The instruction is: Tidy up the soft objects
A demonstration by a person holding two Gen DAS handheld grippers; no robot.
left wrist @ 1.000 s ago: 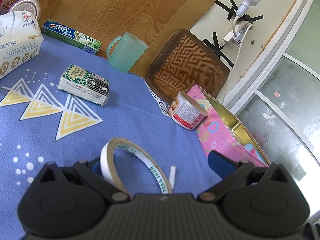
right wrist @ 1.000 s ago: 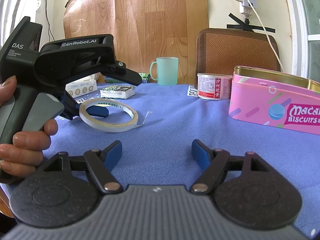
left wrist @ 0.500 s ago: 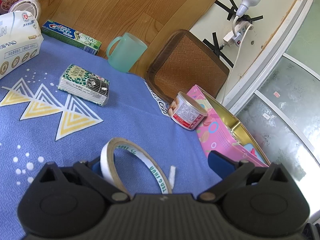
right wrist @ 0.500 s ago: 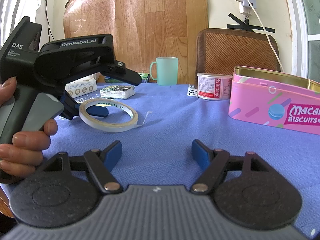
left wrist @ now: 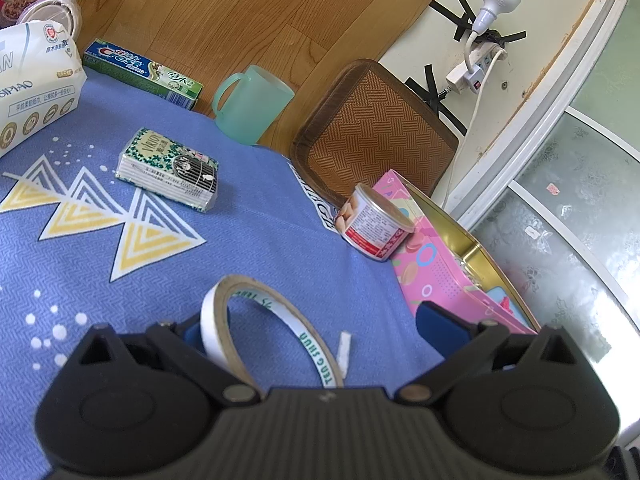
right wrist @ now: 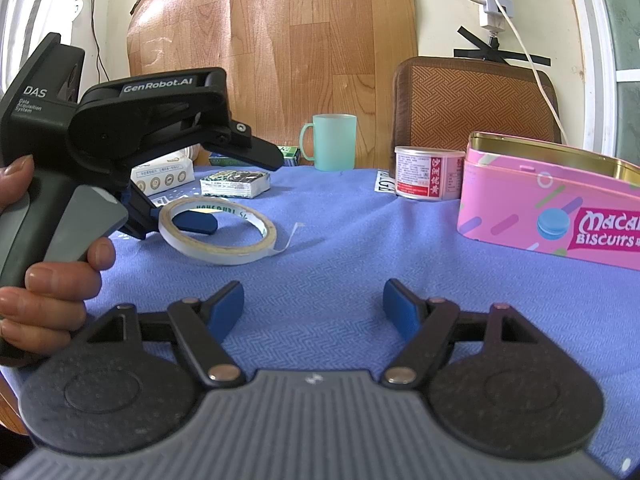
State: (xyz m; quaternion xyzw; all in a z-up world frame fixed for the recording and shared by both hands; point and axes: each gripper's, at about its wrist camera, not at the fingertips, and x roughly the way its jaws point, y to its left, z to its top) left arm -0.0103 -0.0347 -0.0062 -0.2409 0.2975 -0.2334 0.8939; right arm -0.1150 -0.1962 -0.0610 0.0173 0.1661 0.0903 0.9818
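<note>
Both tools gape wide; the tape roll (right wrist: pixel 218 232) lies flat, tail (right wrist: pixel 291 236) pointing right.

1. Right gripper (right wrist: pixel 313 304): jaws spread wide over the blue cloth (right wrist: pixel 344 248), nothing between them.
2. Left gripper (right wrist: pixel 200 184), held in a hand (right wrist: pixel 48 276): one blue fingertip sits inside the tape roll (right wrist: pixel 218 230), which lies flat.
3. Farther back: tissue pack (right wrist: pixel 234 184), green mug (right wrist: pixel 334 142), small can (right wrist: pixel 428 178).
4. Right: open pink biscuit tin (right wrist: pixel 552 204).
</note>
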